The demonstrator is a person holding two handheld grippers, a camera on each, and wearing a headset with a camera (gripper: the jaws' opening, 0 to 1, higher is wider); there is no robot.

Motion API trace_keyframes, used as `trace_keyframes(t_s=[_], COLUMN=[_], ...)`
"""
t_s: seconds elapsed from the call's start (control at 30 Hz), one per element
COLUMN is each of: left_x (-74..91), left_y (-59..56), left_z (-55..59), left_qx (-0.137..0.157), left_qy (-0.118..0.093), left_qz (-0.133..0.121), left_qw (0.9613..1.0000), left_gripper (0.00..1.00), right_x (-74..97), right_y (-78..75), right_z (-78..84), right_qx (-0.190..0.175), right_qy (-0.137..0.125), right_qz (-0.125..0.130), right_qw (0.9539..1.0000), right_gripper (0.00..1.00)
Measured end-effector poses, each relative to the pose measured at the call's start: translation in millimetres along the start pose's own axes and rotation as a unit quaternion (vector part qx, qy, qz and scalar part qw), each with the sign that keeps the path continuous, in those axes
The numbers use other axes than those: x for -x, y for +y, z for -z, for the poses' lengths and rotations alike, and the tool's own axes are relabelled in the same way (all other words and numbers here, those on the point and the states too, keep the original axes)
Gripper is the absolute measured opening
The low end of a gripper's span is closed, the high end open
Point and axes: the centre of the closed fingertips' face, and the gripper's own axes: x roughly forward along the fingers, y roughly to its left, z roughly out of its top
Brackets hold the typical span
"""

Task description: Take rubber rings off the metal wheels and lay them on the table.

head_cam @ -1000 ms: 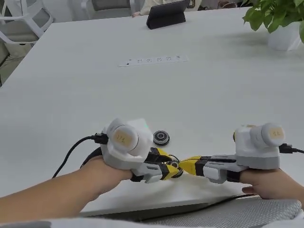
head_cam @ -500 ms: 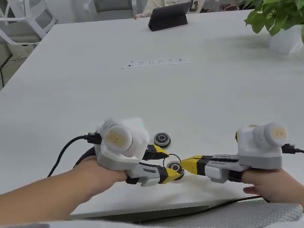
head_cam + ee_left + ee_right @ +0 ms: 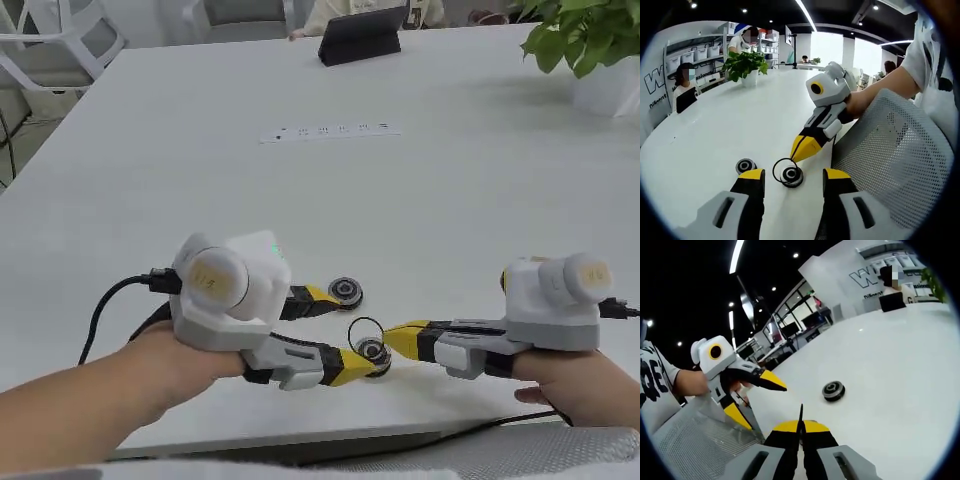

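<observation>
In the head view, our left hand-held gripper (image 3: 352, 332) has its jaws spread around the near metal wheel (image 3: 375, 351), which sits on the desk (image 3: 300, 200). Our right hand-held gripper (image 3: 392, 340) is pressed together on the thin rubber ring (image 3: 350, 330), which loops up beside that wheel. A second wheel (image 3: 345, 290) lies just behind. In the left gripper view the wheel rests between our open jaws without being clamped, and the ring's far side seems to lie against it. We judge it best to close the left jaws on the wheel first, so that it cannot drag or tip while the right peels. In the right gripper view the ring shows edge-on as a thin dark line pinched at the very tips, so the hold looks slight. We should draw it away from the wheel slowly and evenly, then lay it flat on bare desk, well apart from both wheels.
</observation>
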Motion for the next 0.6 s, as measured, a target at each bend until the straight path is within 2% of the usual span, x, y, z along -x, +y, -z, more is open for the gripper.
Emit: trace_keyframes(t_s=[0.6], left_x=[28.6], left_y=[2.9], left_z=[-6.2], left_qx=[0.008], left_qy=[-0.023], left_qz=[-0.017], left_qw=[0.9996], left_gripper=[0.61], right_x=[-7.6], right_y=[7.5], right_z=[-17.0], right_qx=[0.030], right_qy=[0.009], right_qz=[-0.012], right_qw=[0.9994], right_gripper=[0.00])
